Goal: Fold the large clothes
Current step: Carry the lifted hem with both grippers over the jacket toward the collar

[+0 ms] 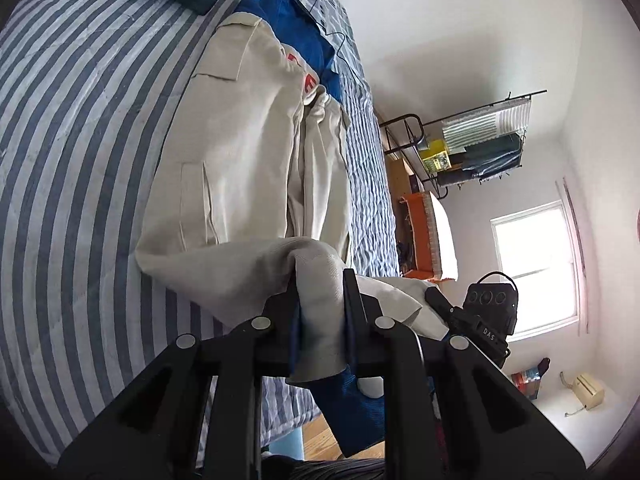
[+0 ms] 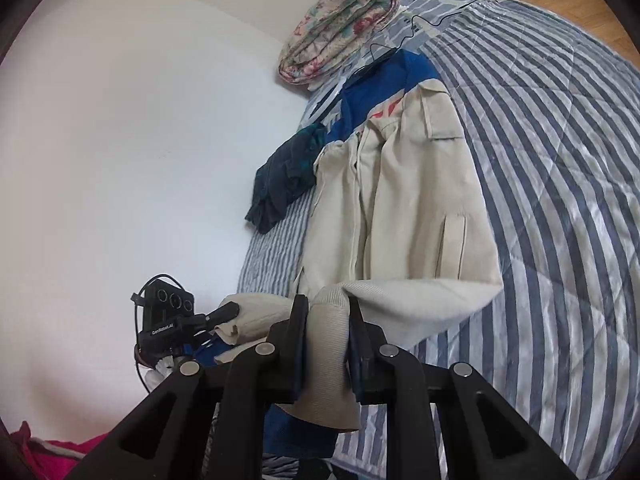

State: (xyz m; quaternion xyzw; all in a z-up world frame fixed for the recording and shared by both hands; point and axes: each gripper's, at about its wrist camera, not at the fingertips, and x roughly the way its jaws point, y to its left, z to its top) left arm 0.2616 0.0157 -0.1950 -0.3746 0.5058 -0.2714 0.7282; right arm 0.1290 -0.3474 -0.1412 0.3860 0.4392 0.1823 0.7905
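A cream jacket [image 1: 248,160] is seen stretched lengthwise over a blue garment [image 1: 296,28] on a blue-and-white striped bedspread [image 1: 80,140], its near hem lifted clear of the bed. The hem is pinched at two spots, a bunched fold being clamped between the narrowed jaws of the left gripper [image 1: 320,300] and another in the right gripper [image 2: 328,320]. The two-point hold is judged to keep the edge taut and level so the lower half can be carried up over the collar end.
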